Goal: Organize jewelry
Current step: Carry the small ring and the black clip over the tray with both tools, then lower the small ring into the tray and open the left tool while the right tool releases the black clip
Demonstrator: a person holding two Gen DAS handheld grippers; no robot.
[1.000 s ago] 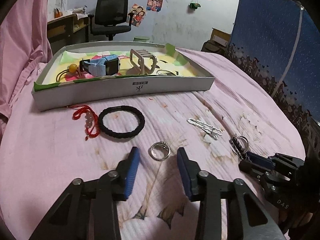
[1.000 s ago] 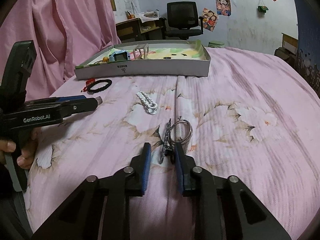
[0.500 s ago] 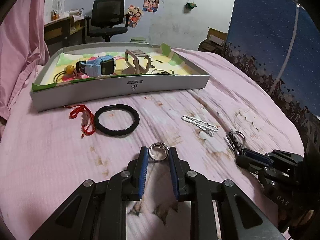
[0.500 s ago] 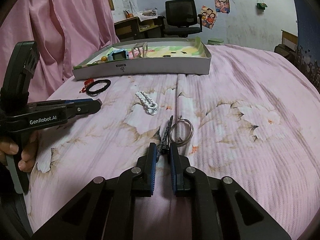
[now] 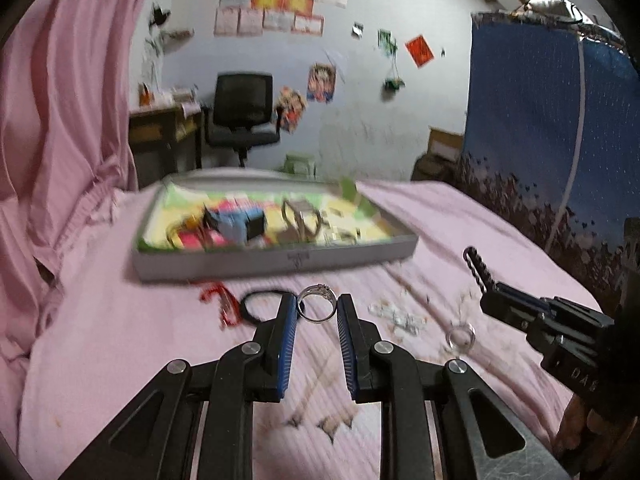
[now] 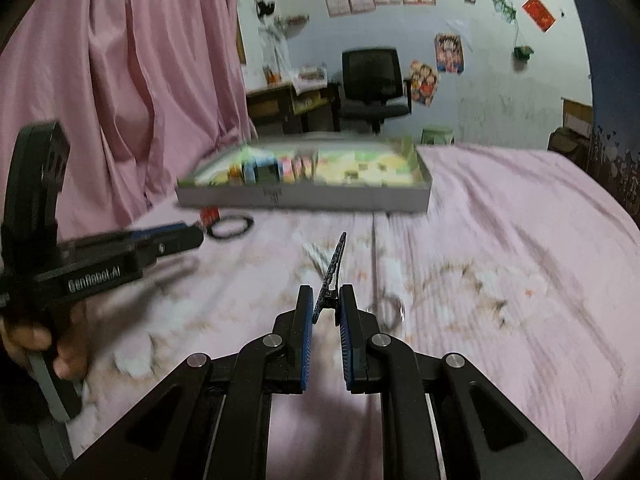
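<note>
Left gripper [image 5: 318, 308]: its jaws are narrow and pinch a silver ring [image 5: 317, 305] by its two sides; the ring is up off the bed, in the middle of the left view
Right gripper [image 6: 325, 308]: its jaws are narrow and hold a dark hair clip [image 6: 331, 276] by its near end; the clip sticks up and away, in the middle of the right view
Ring: small, hard, light and smooth; I think it could slip or pop out, so a pinch across the band is best
Hair clip: thin, stiff and light; I think a hold near the hinge end keeps it from swinging
Box [image 5: 360, 252]: a flat grey box on the pink bed [image 5: 120, 340], in the middle of the frame; it has a blue watch and other small things inside, too blurry to name
On the bed: a black band [image 5: 256, 305], a red string [image 5: 220, 300], a white chain [image 5: 396, 316] and a clear ring [image 5: 461, 336], all near the box, none in it yet
Next: I think both things go to the box
</note>
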